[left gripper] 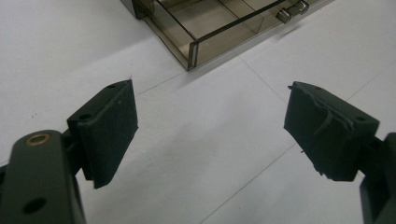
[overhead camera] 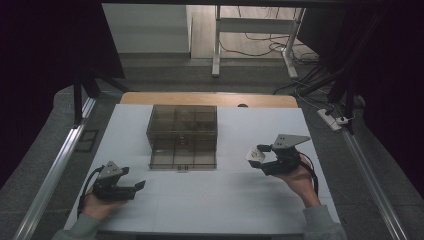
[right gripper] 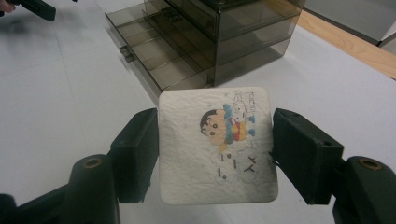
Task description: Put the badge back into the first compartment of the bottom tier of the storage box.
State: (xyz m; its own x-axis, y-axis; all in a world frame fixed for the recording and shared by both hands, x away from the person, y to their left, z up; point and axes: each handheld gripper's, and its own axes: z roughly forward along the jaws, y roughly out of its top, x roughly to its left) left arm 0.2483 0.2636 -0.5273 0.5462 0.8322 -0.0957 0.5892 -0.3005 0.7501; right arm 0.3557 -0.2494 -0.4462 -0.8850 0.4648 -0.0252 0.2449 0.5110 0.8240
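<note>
A smoky clear plastic drawer box (overhead camera: 183, 128) stands at the middle of the white table, its bottom drawer (overhead camera: 183, 158) pulled out toward me. The same box (right gripper: 243, 28) and open drawer (right gripper: 159, 51) lie beyond the right jaws. My right gripper (overhead camera: 258, 155) hovers right of the box, shut on a white square pack with a cartoon print (right gripper: 217, 144), also seen as a pale lump (overhead camera: 256, 156). My left gripper (overhead camera: 138, 186) rests low at the front left, open with nothing between its pads (left gripper: 109, 128). The drawer's corner (left gripper: 196, 46) lies ahead of it.
The white table surface (overhead camera: 225, 200) is bordered by a wooden strip (overhead camera: 210, 98) at the back. Metal rails (overhead camera: 55, 170) run along both sides. A power strip and cables (overhead camera: 332, 119) lie on the floor to the right, and a white stand (overhead camera: 250, 30) is farther back.
</note>
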